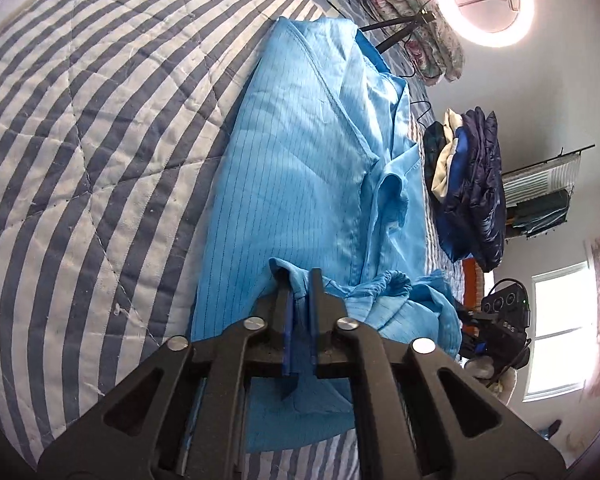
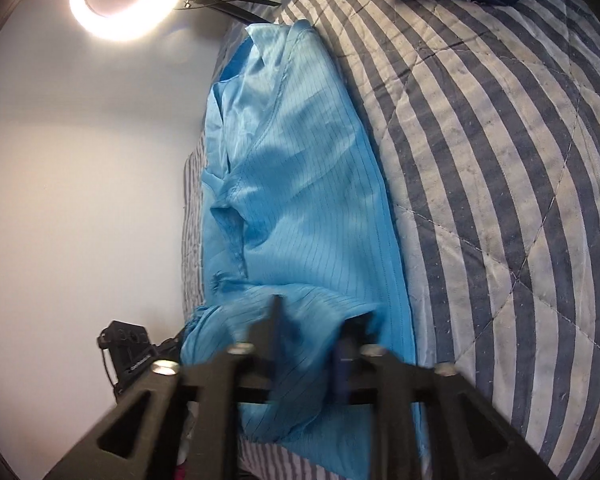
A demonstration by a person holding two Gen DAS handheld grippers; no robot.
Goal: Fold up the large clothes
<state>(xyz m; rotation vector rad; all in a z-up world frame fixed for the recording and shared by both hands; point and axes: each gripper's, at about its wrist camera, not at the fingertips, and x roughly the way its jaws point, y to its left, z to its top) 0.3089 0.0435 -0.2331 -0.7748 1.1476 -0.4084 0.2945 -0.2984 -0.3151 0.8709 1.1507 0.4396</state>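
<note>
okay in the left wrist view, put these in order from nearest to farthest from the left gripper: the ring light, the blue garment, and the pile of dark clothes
1. Blue garment: directly at the left gripper, cloth between its fingers.
2. Pile of dark clothes: farther along the bed, off to the right.
3. Ring light: farthest, at the top right, past the garment's far end.

- Left claw (image 1: 300, 280) points forward and downward, its fingers (image 1: 317, 296) parted by a narrow gap with blue cloth between them.
- Right claw (image 2: 314, 312) points downward too, fingers (image 2: 274, 320) spread wider, cloth draped between them.
</note>
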